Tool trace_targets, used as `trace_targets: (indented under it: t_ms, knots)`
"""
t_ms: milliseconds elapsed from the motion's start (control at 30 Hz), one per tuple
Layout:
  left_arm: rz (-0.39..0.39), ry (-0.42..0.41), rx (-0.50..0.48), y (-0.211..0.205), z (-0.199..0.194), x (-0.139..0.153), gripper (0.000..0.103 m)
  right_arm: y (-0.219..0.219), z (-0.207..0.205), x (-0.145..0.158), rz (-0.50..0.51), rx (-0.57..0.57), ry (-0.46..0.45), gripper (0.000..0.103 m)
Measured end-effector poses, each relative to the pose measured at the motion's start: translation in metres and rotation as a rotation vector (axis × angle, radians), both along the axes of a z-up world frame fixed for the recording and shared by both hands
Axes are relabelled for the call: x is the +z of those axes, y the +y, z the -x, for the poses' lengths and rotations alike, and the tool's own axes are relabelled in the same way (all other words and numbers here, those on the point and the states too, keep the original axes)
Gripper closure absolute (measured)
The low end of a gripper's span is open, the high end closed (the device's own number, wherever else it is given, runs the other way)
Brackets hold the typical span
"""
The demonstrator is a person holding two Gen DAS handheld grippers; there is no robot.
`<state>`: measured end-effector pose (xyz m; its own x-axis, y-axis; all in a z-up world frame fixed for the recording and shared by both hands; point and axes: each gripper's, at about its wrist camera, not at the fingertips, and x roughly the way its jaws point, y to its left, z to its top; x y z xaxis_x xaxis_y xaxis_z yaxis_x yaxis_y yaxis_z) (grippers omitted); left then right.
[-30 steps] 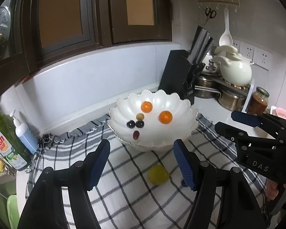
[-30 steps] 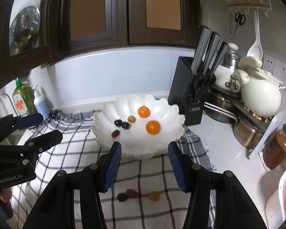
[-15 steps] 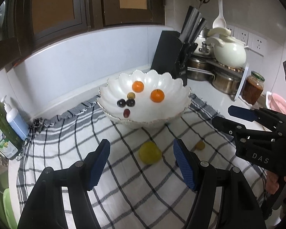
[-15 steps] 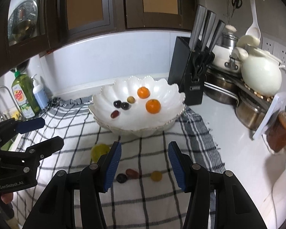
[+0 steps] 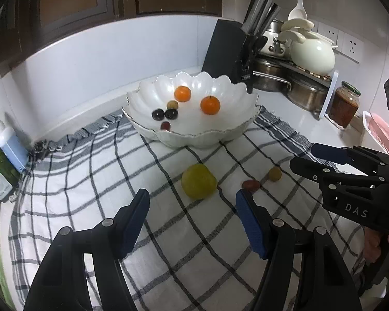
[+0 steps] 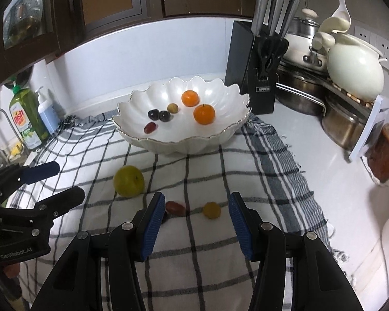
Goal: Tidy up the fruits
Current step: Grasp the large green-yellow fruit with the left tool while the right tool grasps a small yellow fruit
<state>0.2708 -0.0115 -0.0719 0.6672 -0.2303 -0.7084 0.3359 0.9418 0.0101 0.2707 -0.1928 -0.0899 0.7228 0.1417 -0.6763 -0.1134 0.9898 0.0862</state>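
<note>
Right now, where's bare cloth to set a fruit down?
Free: the checked cloth between the soap bottle and the green fruit, and the near strip under both grippers. Crowded: the patch ahead of the right gripper, with the red fruit and small yellow fruit.

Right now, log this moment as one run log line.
left gripper: open, empty | right gripper: open, empty | bowl: six fruits | cloth: green fruit, red fruit, yellow fruit
</note>
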Motion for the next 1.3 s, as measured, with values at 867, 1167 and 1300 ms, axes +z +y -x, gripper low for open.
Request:
trace_targets:
  t_ms: [867, 1167, 1300]
  knots:
    - [-0.014, 0.023, -0.039, -0.019, -0.041, -0.041, 0.035, -0.008, -0.029, -0.040, -0.028, -0.027, 0.074, 0.054]
    - [-0.018, 0.047, -0.042, -0.024, -0.059, -0.054, 0.035, -0.008, -0.041, -0.051, -0.039, -0.017, 0.116, 0.061]
    - [-0.015, 0.060, -0.053, -0.028, -0.062, -0.058, 0.035, -0.009, -0.045, -0.052, -0.041, -0.017, 0.123, 0.065]
